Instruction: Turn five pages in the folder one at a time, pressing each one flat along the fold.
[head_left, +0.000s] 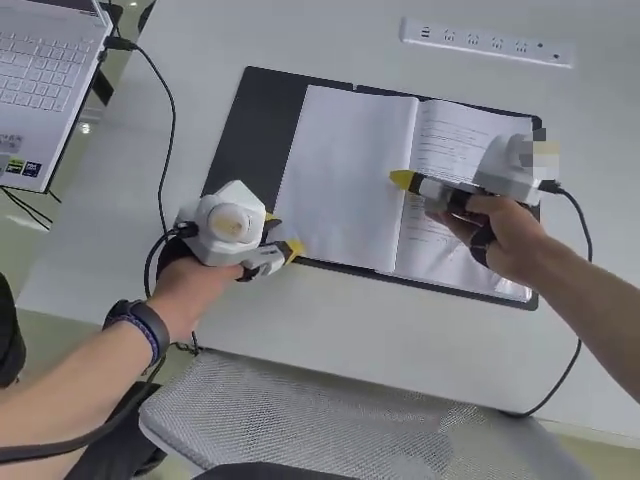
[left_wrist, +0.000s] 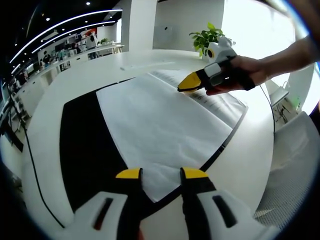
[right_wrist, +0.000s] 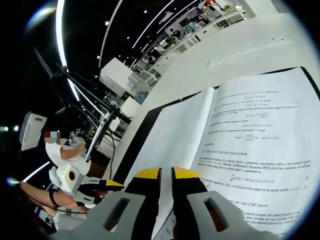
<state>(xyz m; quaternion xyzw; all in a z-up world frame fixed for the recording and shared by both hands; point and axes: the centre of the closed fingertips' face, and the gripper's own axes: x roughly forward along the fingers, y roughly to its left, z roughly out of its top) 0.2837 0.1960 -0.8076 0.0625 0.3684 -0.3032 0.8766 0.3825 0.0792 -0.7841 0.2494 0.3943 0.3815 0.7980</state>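
Left gripper jaws parted at page corner, right gripper jaws together

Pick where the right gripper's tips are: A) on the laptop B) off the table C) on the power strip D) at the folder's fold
D: the right gripper has its tips at the fold, between the blank page and the printed page.

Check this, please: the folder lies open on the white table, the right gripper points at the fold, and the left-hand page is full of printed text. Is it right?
Not quite: the left-hand page is blank; the printed text is on the right-hand page, as the head view shows. The rest, on the folder, table and right gripper, holds.
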